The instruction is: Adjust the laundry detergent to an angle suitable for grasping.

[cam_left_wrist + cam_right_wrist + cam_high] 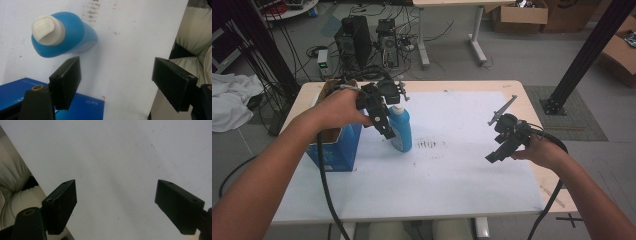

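A blue box (334, 147) stands at the left of the counter (462, 175), its top flaps open, and everything else is placed here relative to it. Just to the right of the box stands the blue bottle (402, 129), upright on the white sheet, its long axis vertical and its white cap (397, 108) pointing straight up. The bottle's base sits close beside the box's right wall; whether they touch I cannot tell.

The left claw (384, 125) hangs above the box's right edge, right beside the bottle's upper part and slightly in front of it. In the left gripper view the claw (115, 80) looks down past the box's blue lid (82, 110), and the bottle (67, 35) lies beyond the jaws, cap (47, 29) nearest the camera. Its jaws stand wide apart with nothing between them, and neither pad touches the bottle.

Well to the right of the box, past the bottle and a patch of dark smudges (428, 145), the right claw (497, 155) hovers over the sheet near the counter's right edge. In the right gripper view the claw (115, 205) has its jaws spread wide over bare white surface, holding nothing.
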Demonstrator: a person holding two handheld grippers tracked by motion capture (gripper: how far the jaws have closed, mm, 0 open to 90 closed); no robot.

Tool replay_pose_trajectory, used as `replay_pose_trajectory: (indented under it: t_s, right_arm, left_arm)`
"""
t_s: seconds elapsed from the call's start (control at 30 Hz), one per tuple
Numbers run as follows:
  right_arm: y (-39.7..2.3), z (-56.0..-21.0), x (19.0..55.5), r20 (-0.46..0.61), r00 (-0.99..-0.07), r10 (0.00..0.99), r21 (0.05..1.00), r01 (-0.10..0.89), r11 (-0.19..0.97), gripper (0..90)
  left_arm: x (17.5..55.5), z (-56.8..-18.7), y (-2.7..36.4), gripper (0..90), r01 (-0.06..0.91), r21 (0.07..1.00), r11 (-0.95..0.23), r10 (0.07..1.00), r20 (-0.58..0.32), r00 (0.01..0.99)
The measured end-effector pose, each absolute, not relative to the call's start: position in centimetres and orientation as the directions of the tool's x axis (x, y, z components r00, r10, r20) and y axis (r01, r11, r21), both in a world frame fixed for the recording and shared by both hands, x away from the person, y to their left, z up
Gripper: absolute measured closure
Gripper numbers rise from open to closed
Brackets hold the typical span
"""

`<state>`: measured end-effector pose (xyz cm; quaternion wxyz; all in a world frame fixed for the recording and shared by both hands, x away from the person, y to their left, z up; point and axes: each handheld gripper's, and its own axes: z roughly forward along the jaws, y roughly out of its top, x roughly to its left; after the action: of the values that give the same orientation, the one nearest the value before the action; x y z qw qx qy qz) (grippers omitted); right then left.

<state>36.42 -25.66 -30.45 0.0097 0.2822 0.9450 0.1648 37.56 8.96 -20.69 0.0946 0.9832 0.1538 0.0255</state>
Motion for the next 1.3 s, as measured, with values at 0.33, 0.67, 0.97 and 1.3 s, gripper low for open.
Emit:
replay_pose_trajectory:
  t_s: [0.33,0.67,0.97,1.3]
  right_arm:
    - [-25.7,-30.3,36.3,0.07,-0.843,0.534,0.322,0.525,0.788,17.6]
    - [-25.7,-30.1,36.1,0.071,-0.841,0.537,0.329,0.528,0.783,17.1]
    - [-25.7,-29.4,35.9,0.061,-0.838,0.542,0.354,0.526,0.773,16.3]
    - [-25.2,-28.8,35.8,0.061,-0.834,0.548,0.373,0.528,0.763,16.1]
  left_arm:
    - [37.5,-20.6,9.0,24.1,0.299,0.196,-0.934,0.31,0.025,0.951]
    - [37.4,-20.5,9.1,24.1,0.303,0.194,-0.933,0.314,0.025,0.949]
    - [37.3,-20.3,9.6,24.1,0.314,0.197,-0.929,0.325,0.028,0.945]
    - [37.3,-20.2,10.1,24.1,0.318,0.205,-0.926,0.332,0.033,0.943]
